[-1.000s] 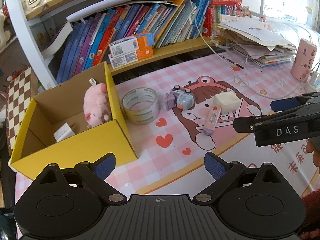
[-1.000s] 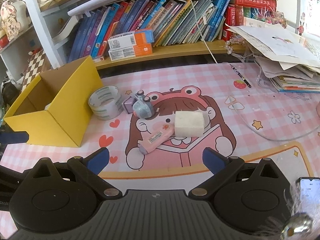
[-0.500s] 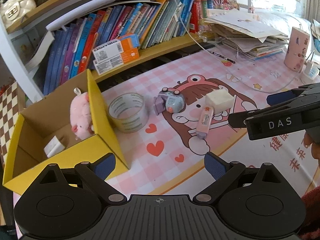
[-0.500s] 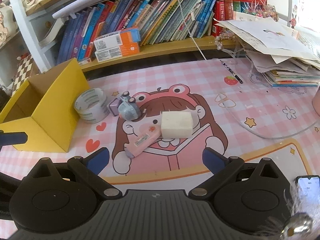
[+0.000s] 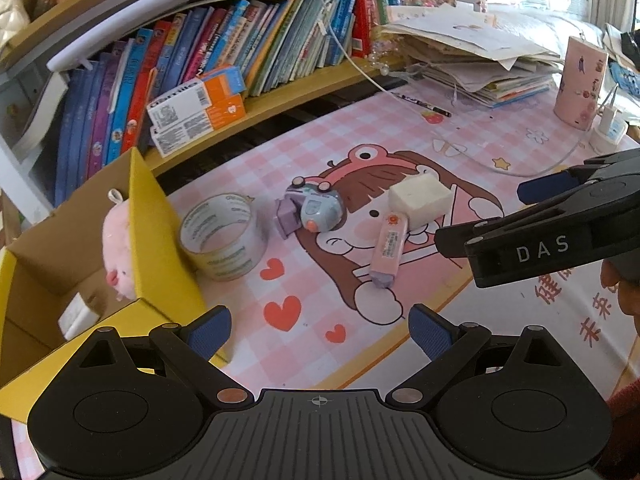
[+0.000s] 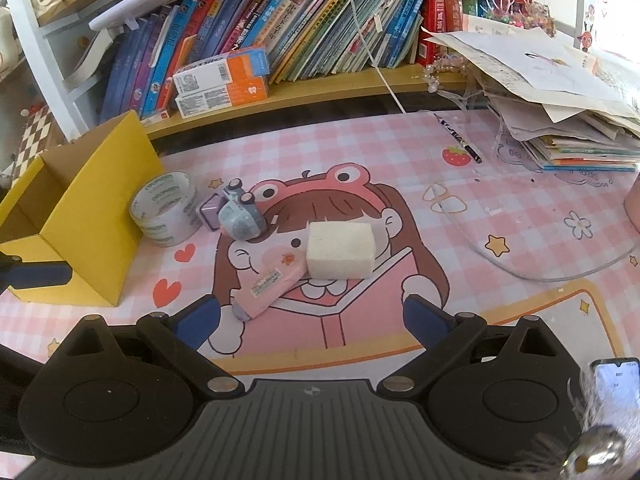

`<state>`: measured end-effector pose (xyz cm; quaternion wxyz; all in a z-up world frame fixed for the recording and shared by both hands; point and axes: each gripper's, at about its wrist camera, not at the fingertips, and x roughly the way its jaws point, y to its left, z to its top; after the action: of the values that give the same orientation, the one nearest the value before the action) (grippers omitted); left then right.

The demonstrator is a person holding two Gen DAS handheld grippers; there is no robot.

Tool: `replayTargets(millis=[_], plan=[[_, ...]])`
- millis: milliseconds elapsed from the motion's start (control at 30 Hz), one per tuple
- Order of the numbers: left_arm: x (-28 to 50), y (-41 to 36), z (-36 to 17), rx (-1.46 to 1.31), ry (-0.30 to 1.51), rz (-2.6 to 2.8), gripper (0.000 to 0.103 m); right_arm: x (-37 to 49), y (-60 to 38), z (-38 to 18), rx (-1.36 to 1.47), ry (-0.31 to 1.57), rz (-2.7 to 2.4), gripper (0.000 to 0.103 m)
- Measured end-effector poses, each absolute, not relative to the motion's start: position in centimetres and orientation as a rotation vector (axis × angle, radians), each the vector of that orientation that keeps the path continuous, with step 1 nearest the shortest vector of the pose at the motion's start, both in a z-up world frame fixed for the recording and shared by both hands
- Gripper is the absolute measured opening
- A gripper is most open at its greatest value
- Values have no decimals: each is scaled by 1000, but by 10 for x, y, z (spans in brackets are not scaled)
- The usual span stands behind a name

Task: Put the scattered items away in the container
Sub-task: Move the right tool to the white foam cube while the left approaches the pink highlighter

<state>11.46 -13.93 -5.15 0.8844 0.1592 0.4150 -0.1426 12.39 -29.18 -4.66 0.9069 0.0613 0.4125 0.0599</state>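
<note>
Bookshelf (image 6: 304, 52) backs pink checked desk mat (image 6: 400, 152) bearing yellow box (image 6: 100, 216).

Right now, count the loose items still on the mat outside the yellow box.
4: tape roll beside the box, toy car right of it, foam block, pink stick against it.

From the right wrist view, the yellow box (image 6: 94, 216) shows only its outer walls; its inside is hidden. In the left wrist view, the box's near-left corner is covered by the gripper body, and its right wall hides part of the pink plush (image 5: 118, 252) inside. The white item (image 5: 76, 316) beside the plush is too small to identify. Print on the tape roll (image 5: 224, 236), just right of the box, is unreadable.
</note>
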Motion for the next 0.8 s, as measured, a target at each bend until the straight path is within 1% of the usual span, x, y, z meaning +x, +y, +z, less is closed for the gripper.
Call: replayTargets(millis=[433,733,800], plan=[[130,-151,-64,334,879,-343,97,136,-298,-54,103,870,103,97],[141,-159,-74,318,894,-390,95,145,-301,-60,100,889,109,83],[143,-160,-75,312,896,-397,92,147,-301,-62,100,893,110,78]])
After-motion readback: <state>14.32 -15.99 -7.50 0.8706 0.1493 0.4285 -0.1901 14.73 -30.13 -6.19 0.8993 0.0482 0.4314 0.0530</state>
